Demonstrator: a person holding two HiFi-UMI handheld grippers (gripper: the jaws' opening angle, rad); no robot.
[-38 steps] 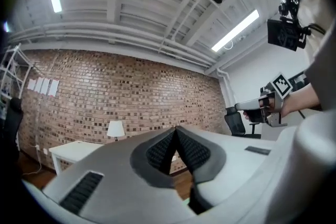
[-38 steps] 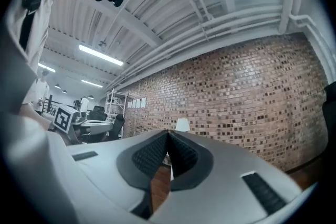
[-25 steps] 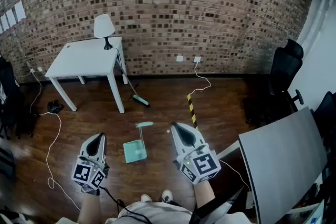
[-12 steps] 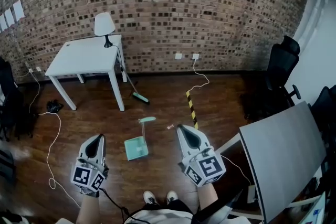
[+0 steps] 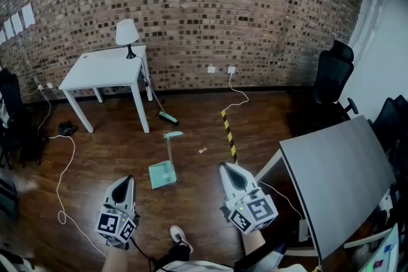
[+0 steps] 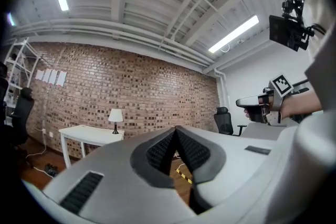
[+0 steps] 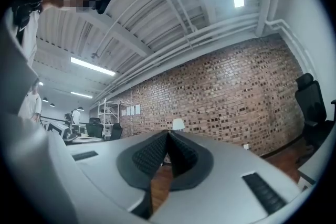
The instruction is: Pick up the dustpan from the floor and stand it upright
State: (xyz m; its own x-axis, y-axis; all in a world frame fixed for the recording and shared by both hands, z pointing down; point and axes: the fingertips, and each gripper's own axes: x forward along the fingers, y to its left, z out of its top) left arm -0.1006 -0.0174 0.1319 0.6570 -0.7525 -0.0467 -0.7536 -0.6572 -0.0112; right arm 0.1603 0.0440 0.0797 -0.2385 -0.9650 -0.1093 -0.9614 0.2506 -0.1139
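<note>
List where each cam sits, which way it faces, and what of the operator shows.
Head view: on the head, steeply down at the dustpan; left gripper, right gripper, a shoe show.
Left gripper view: on that gripper, roughly level toward the brick wall; its shut fingers, the right gripper show.
Right gripper view: on that gripper, toward the same wall; shut fingers, the person's torso.
Shared: lamp and wall, all three.

Head cam sits high, looking steeply down over the wood floor (image 5: 108, 150) and across to the brick wall (image 5: 223, 9). The other two ride on the left gripper (image 5: 127, 180) and right gripper (image 5: 226, 167), right behind the jaws, facing level at that wall; all three share the lamp (image 5: 127, 35).
</note>
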